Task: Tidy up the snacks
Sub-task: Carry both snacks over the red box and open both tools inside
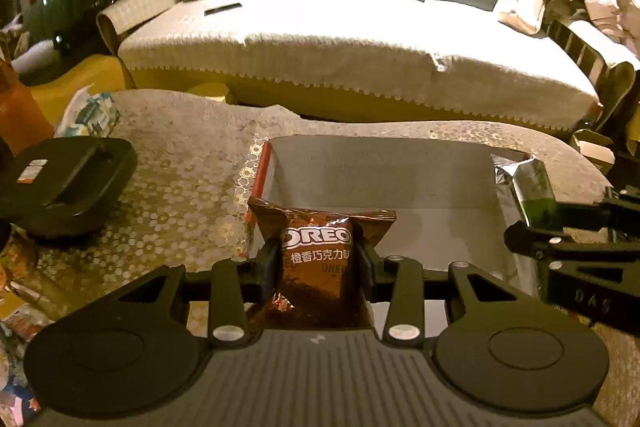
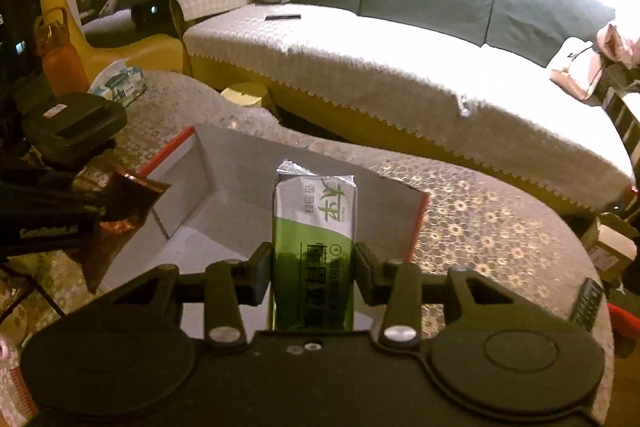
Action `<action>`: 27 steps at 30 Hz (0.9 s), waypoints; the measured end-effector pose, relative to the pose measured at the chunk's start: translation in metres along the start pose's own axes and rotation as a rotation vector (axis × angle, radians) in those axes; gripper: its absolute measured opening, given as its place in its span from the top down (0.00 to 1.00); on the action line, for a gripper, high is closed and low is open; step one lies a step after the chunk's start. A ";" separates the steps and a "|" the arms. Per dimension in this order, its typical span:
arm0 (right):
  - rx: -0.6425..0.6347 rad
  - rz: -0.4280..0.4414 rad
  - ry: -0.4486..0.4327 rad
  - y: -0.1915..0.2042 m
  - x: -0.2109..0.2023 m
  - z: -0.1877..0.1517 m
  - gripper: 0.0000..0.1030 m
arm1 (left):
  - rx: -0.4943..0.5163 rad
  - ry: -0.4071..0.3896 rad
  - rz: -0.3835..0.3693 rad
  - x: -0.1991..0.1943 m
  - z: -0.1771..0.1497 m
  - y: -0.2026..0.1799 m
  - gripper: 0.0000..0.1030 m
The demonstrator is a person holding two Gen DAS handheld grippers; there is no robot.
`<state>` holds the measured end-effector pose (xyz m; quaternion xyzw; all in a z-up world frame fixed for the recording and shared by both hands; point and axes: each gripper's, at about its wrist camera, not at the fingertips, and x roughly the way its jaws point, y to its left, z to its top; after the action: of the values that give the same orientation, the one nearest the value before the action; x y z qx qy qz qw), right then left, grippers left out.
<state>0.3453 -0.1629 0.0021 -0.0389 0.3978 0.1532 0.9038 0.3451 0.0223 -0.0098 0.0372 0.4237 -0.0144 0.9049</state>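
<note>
My left gripper is shut on a brown Oreo packet and holds it upright over the near left part of an open white cardboard box with red outer sides. My right gripper is shut on a green and silver snack packet, held upright over the same box. The right gripper with its green packet shows at the right edge of the left wrist view. The left gripper's Oreo packet shows at the left of the right wrist view.
The box stands on a table with a patterned cloth. A black tray-like case, a tissue pack and an orange bottle are at the left. A sofa with a white cover lies beyond. A remote lies at the right.
</note>
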 end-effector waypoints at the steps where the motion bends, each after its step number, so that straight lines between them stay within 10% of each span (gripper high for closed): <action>1: 0.004 -0.001 0.004 -0.001 0.005 0.002 0.59 | 0.002 0.009 0.003 0.006 0.002 -0.001 0.62; 13: -0.049 0.002 0.176 0.013 0.069 -0.009 0.59 | 0.050 0.162 0.001 0.068 -0.013 -0.017 0.62; 27: -0.029 0.021 0.183 0.013 0.061 -0.008 0.59 | 0.023 0.135 -0.028 0.052 -0.014 -0.011 0.47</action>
<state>0.3749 -0.1373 -0.0471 -0.0616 0.4769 0.1642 0.8613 0.3676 0.0124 -0.0594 0.0423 0.4840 -0.0293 0.8735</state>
